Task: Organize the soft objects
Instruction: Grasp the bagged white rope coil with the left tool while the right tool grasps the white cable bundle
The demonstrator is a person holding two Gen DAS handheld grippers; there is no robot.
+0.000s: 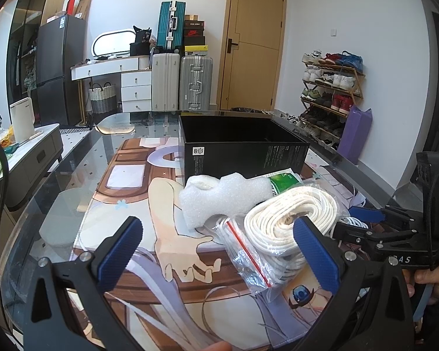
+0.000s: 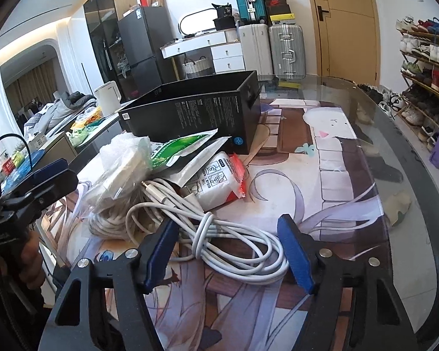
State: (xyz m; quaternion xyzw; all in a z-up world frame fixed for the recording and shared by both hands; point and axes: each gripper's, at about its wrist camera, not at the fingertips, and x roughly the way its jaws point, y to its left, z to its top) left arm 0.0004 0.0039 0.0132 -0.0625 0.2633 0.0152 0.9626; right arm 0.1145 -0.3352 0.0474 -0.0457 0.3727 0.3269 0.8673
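Note:
An open black box [image 1: 243, 152] stands on the printed mat [image 1: 125, 204], and a heap of soft things lies in front of it. The heap holds white foam [image 1: 219, 199], a green-and-white pouch [image 1: 284, 182], a coil of white rope [image 1: 289, 219] and a clear zip bag [image 1: 245, 251]. My left gripper [image 1: 219, 254] is open above the zip bag, its right pad just in front of the rope coil. My right gripper [image 2: 228, 251] is open around a bundled white cable [image 2: 234, 251], which lies loosely between the pads. A white pack with red ends [image 2: 219, 181] lies beyond the cable.
The mat covers a round-edged glass table [image 2: 409, 175] whose rim curves close on the right. A shoe rack [image 1: 333, 87] and a purple bag [image 1: 355, 134] stand beyond it. Suitcases [image 1: 181, 82], a door and a side table with a white kettle [image 1: 22, 122] are farther off.

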